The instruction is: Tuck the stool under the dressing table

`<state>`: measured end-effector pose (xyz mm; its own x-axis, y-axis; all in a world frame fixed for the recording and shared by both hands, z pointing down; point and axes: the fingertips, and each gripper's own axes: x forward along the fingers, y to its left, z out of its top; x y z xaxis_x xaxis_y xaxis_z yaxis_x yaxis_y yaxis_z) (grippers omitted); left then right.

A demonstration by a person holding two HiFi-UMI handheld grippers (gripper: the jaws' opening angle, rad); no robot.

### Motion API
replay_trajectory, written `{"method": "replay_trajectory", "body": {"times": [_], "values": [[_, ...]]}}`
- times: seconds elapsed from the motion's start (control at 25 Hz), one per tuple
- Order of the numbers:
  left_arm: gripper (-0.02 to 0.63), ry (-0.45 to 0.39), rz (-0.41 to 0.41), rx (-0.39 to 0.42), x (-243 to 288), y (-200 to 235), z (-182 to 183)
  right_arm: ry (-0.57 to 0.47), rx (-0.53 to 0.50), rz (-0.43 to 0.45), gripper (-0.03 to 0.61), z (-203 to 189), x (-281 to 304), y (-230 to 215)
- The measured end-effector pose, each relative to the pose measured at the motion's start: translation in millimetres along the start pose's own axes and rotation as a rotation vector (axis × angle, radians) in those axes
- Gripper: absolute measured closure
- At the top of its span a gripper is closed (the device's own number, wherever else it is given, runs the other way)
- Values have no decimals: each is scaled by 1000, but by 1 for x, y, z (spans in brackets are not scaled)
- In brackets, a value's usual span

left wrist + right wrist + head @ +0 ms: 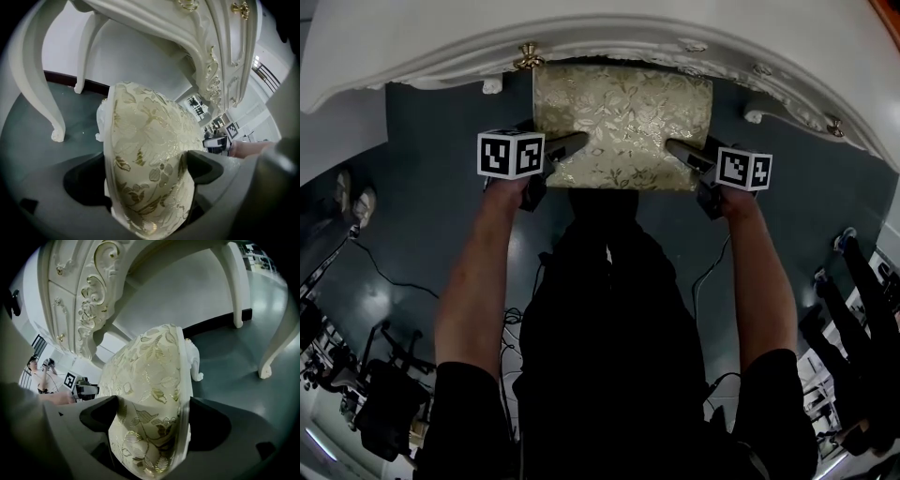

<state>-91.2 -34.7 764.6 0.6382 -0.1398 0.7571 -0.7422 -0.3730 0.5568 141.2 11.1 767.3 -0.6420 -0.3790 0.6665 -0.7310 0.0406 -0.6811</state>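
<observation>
Grey floor (441, 131); stool (623, 122) partly under dressing table (581, 33); left tongs (572, 142), right tongs (680, 150) each pinching stool.

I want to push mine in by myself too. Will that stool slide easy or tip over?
Probably slides: the floor looks smooth and shiny. The stool looks wide, so tipping seems unlikely with the left gripper and right gripper each clamped on a side. Its cushion probably squashes a bit under the fingers.

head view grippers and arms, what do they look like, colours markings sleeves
Both the left gripper and right gripper are dark grey with chunky moulded jaws. Each carries a white cube printed with black square markers. The person wears short black sleeves; forearms are bare.
</observation>
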Motion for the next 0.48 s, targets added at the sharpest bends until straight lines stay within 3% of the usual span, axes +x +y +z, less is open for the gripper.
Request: {"method": "replay_trajectory", "body": {"times": [0.32, 0.48], "values": [[89, -76, -16, 8, -10, -10, 11, -72, 5, 15, 130, 4, -8, 8], [89, -116, -20, 0, -3, -2, 30, -96, -1, 20, 130, 26, 1, 3]]}}
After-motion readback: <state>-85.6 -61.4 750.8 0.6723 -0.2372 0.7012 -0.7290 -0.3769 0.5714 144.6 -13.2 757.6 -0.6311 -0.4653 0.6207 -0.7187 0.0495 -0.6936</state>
